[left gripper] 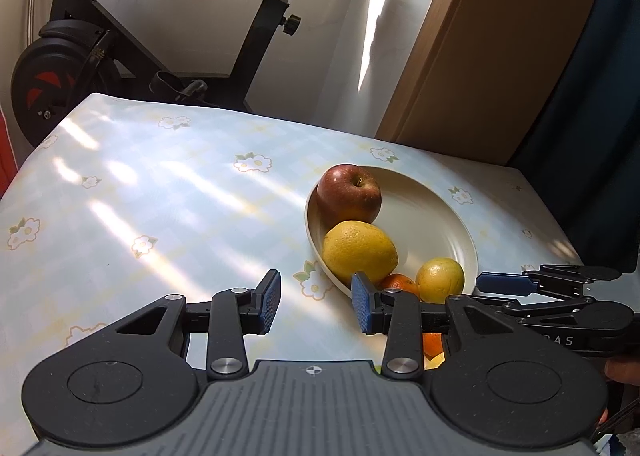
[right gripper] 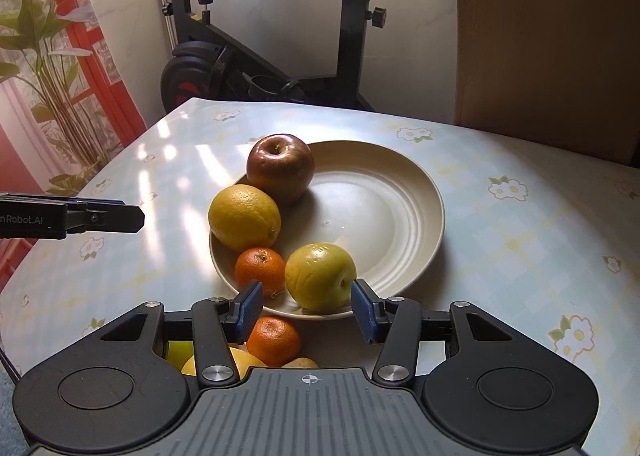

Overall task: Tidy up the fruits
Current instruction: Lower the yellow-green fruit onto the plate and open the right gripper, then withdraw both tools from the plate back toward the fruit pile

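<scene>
A cream plate (right gripper: 384, 207) on the table holds a red apple (right gripper: 280, 165), a yellow citrus (right gripper: 244, 217), a small orange (right gripper: 260, 270) and a yellow-green fruit (right gripper: 320, 276). The plate (left gripper: 432, 223), red apple (left gripper: 349, 193) and yellow citrus (left gripper: 360, 252) also show in the left wrist view. My right gripper (right gripper: 306, 308) is open just in front of the yellow-green fruit, its pads not touching it. A second small orange (right gripper: 274, 340) and more fruit lie below it, off the plate. My left gripper (left gripper: 318, 304) is open and empty over the tablecloth, left of the plate.
The table (left gripper: 140, 207) has a pale checked cloth with flowers. An exercise bike (right gripper: 248, 55) stands behind the far edge. A wooden panel (left gripper: 480, 55) is at the back right, a plant (right gripper: 44, 67) at the left.
</scene>
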